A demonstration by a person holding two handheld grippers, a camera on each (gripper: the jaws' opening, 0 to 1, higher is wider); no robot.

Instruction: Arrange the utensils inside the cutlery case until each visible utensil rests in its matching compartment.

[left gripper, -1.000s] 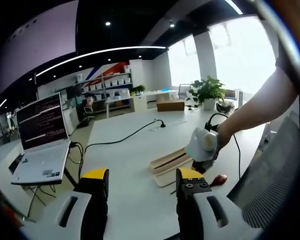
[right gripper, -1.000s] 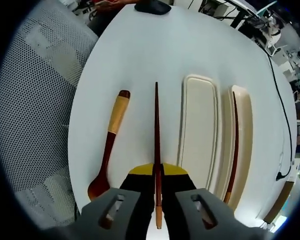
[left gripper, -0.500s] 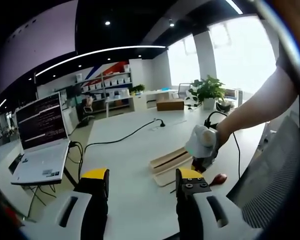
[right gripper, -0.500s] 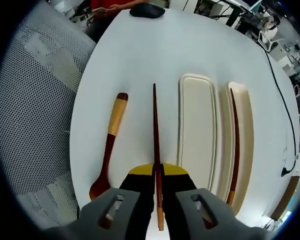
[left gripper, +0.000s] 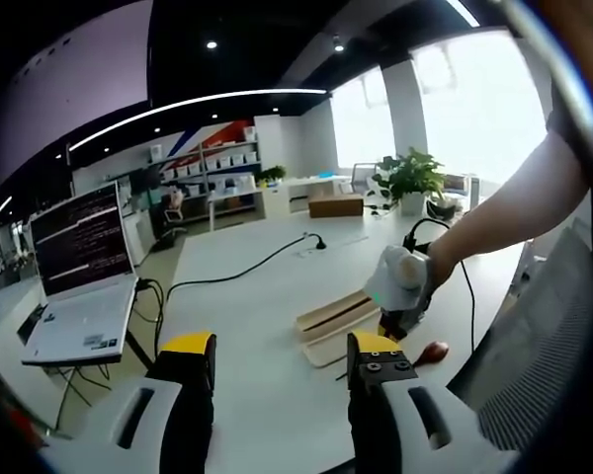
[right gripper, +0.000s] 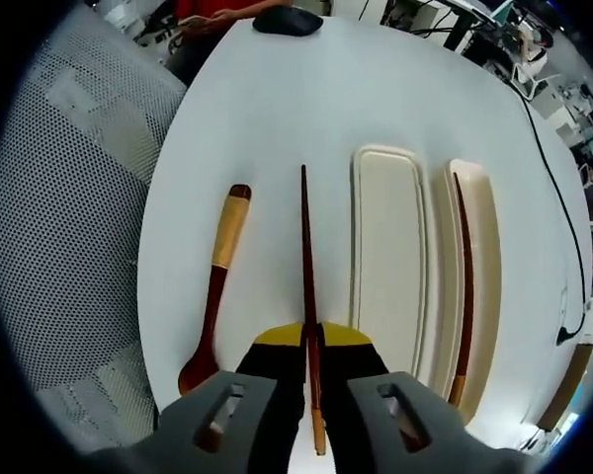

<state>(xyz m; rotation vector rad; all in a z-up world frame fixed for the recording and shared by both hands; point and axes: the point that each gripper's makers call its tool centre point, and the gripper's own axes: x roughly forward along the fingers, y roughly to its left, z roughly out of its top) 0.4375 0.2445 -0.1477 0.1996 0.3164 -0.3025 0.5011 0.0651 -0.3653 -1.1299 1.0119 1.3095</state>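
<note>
One chopstick [right gripper: 464, 286] is already laid in the far compartment of the cutlery case [right gripper: 390, 267], a second chopstick [right gripper: 307, 296] is clamped in the right claw [right gripper: 312, 341], the spoon [right gripper: 214, 291] is left on the table [right gripper: 306, 99], the left claw [left gripper: 277, 360] is held wide open, and no readable labels can be made out.

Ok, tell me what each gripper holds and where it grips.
The right gripper pinches a chopstick near its thick end. The left gripper is open, holding nothing.
</note>
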